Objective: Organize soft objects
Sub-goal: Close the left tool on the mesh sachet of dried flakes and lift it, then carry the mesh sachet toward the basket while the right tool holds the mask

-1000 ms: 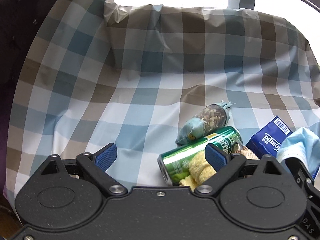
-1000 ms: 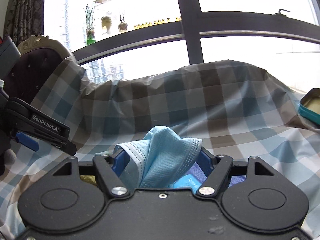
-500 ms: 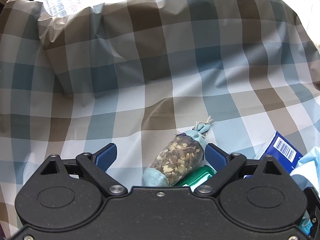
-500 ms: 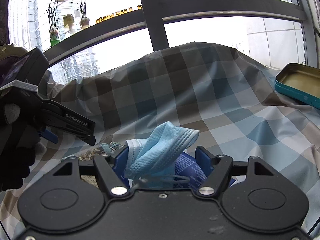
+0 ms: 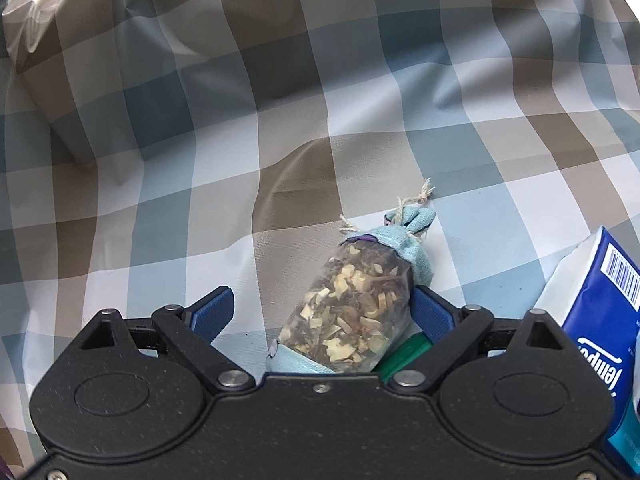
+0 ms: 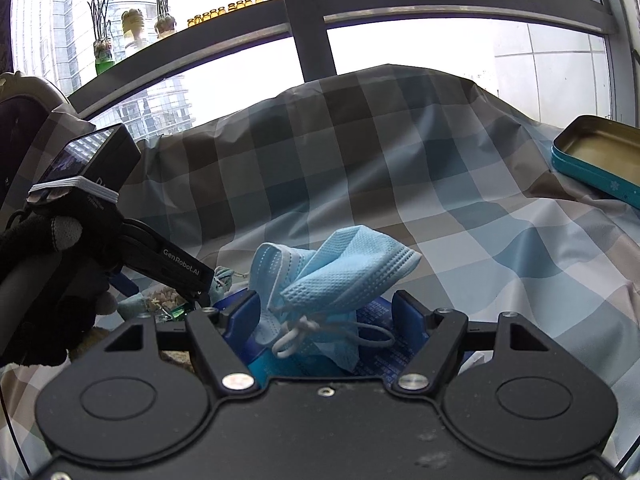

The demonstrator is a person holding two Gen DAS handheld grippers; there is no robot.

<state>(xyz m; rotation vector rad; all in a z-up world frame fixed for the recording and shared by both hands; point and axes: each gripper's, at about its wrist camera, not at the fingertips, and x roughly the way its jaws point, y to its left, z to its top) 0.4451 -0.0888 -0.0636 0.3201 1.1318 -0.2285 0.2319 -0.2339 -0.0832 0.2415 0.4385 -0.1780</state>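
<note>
The left tongs point(image 5: 322, 312) stand apart around the herb sachet point(image 5: 356, 312), whose long axis runs forward between them on the checked cloth point(image 5: 200, 160), while the right tongs point(image 6: 326, 312), also apart, straddle the face mask point(image 6: 340, 276).

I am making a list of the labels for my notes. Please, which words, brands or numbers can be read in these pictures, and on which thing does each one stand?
"GenRobot.AI": on the arm of the left gripper, seen from the right wrist.
"Tempo": on the blue tissue pack, upside down and partly cut off.
Barcode on the same pack: digits too small to read.
Fine print on the pack under the blue face mask: blurred, unreadable.
</note>
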